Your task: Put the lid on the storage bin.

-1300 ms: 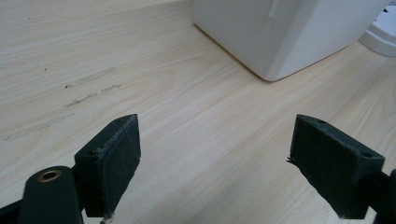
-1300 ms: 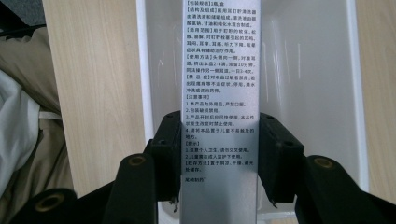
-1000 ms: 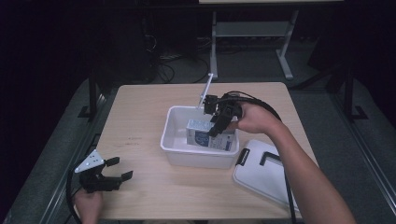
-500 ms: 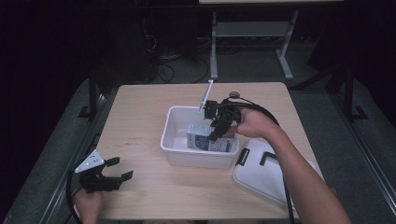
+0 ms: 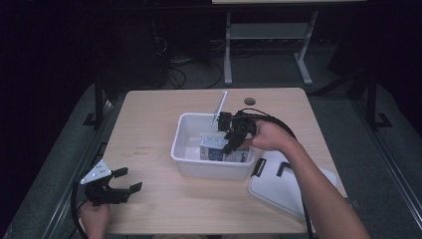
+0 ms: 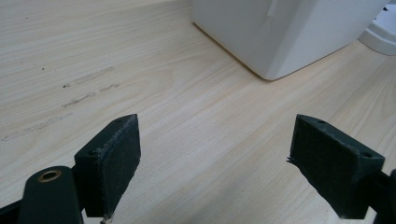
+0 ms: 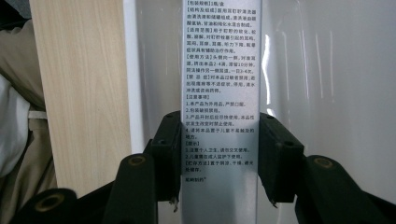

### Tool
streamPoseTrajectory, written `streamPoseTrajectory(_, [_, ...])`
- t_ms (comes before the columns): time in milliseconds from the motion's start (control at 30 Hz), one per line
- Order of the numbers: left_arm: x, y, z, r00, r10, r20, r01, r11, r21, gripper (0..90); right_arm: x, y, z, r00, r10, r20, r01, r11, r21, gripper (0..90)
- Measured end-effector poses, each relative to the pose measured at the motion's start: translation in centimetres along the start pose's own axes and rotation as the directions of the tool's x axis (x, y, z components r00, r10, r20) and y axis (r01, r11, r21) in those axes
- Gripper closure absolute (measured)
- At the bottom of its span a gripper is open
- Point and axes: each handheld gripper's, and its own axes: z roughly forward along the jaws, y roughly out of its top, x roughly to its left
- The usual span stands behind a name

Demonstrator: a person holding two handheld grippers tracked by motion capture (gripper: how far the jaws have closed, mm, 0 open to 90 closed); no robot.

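A white plastic bin point(image 5: 185, 158) stands mid-table. Inside it sits a small blue-and-white carton point(image 5: 214, 149). My right gripper point(image 5: 230, 148) reaches down into the bin and is shut on that carton; in the right gripper view both black jaws press the sides of the printed carton point(image 7: 219, 88), over the bin's white floor point(image 7: 327, 74). My left gripper point(image 5: 127, 180) rests at the table's front left corner, open, with nothing between its pads point(image 6: 116, 154). The bin's outer wall point(image 6: 285, 32) stands ahead of it.
A white lid point(image 5: 286, 186) with black latches lies on the table right of the bin; its edge point(image 6: 383, 32) appears beyond the bin. A thin white rod point(image 5: 219, 107) leans at the bin's far rim. Bare wooden tabletop point(image 5: 149, 124) spreads to the left.
My right gripper has come lower into the bin with the carton and shifted slightly toward the near side. The left gripper has stayed put.
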Motion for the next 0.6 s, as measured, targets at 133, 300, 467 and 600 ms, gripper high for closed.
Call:
streamPoseTrajectory(133, [0.0, 0.0, 0.0, 1.0000, 0.002, -0.002, -0.002, 1.0000, 0.000, 15.5, 0.0, -0.1, 0.4, 1.0000, -0.003, -0.002, 0.003, 1.000, 0.002, 55.2])
streamPoseTrajectory(300, [0.0, 0.0, 0.0, 1.0000, -0.001, -0.001, 0.001, 1.0000, -0.001, 15.5, 0.0, -0.3, 0.9, 1.0000, -0.002, -0.006, 0.002, 1.000, 0.003, 55.2])
streamPoseTrajectory(467, [0.0, 0.0, 0.0, 1.0000, 0.001, -0.001, -0.001, 1.0000, 0.000, 15.5, 0.0, -0.5, 1.6, 1.0000, 0.003, -0.006, -0.003, 1.000, 0.015, 55.2])
streamPoseTrajectory(600, [0.0, 0.0, -0.1, 1.0000, 0.001, -0.001, -0.001, 1.0000, 0.000, 15.5, 0.0, -0.6, 2.0, 0.9999, 0.003, -0.012, -0.002, 1.000, 0.016, 55.2])
